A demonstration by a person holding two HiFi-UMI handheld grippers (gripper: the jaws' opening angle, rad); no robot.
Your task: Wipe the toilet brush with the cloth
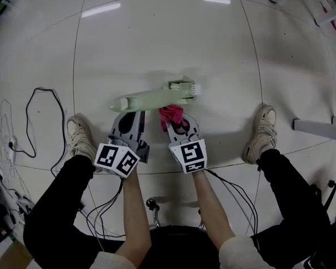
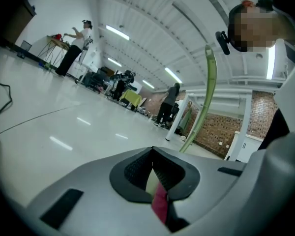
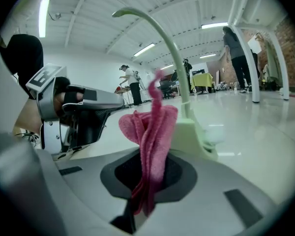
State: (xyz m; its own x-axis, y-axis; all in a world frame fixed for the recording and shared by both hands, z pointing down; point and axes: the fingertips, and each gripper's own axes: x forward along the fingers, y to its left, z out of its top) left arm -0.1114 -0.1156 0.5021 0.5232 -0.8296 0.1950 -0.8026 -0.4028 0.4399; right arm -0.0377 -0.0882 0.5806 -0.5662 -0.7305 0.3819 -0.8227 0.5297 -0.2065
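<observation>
Head view: a seated person holds the pink cloth (image 1: 171, 115), pinched in the right gripper (image 1: 178, 123), just beside the head of the pale green toilet brush (image 1: 151, 100). The left gripper (image 1: 129, 117) sits under its handle.

Left gripper view: fingers closed to a seam; any hold on the handle is unclear.

Right gripper view: fingers clamp the bunched cloth.

Wiping looks about to begin; the next move calls for pressing the cloth along the brush.

A glossy pale floor (image 1: 168, 43) is spreading out in large tiles and mirroring 2 lamps. A black cable (image 1: 42, 88) is lying at its left. Tube lights (image 2: 117, 32) are glowing under a white ceiling (image 2: 152, 18). A brick wall (image 2: 219, 129) is showing behind a white pillar (image 2: 177, 121).
</observation>
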